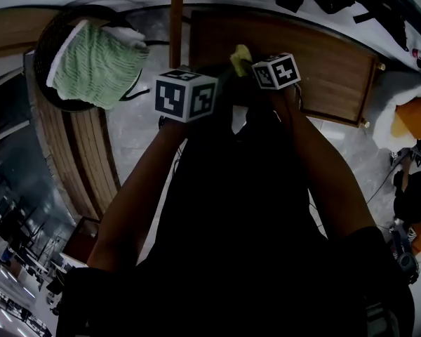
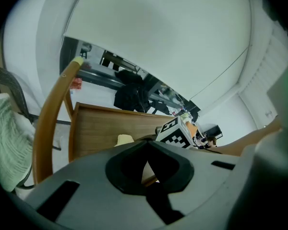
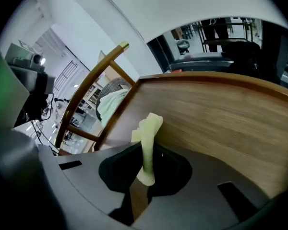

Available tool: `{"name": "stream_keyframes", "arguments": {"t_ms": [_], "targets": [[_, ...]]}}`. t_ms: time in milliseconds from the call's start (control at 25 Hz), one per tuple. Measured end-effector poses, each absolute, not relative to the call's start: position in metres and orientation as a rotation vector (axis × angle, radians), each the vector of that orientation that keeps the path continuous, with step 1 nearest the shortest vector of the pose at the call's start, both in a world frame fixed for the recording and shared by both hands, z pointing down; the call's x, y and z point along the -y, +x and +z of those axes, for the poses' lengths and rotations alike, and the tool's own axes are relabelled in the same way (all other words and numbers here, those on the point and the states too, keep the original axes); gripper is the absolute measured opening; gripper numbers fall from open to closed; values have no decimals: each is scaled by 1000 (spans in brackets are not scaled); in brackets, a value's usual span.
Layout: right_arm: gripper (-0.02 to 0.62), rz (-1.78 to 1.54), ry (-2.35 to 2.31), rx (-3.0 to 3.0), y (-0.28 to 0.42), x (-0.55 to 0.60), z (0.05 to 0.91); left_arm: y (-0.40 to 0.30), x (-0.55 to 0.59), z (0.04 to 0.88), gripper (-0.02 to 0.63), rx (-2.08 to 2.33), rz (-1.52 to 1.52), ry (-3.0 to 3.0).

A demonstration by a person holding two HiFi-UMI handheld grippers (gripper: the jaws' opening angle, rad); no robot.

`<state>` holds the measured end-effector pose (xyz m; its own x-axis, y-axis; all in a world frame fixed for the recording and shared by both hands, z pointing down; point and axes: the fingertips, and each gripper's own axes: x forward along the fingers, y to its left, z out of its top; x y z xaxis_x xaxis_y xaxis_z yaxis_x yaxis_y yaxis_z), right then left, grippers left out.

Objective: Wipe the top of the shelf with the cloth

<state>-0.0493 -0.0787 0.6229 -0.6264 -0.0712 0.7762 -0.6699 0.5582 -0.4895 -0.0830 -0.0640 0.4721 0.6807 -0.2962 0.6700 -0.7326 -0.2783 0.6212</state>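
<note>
Between my right tongs a pale yellow cloth is pinched, over the wooden shelf top; soft, light, floppy, so I'd grip a bunched fold; left tongs look pressed together, empty.

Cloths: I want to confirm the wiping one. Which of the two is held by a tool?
The small yellow cloth, pinched in the right tool above the wooden shelf top. The green cloth lies loose in the dark basket.
</note>
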Motion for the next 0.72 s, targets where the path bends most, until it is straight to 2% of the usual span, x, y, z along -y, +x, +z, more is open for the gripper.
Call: {"name": "stream_keyframes", "arguments": {"t_ms": [720], "targets": [[48,1056,706,2046,121,78,620,68,58,521,11,655,639,1837]]}}
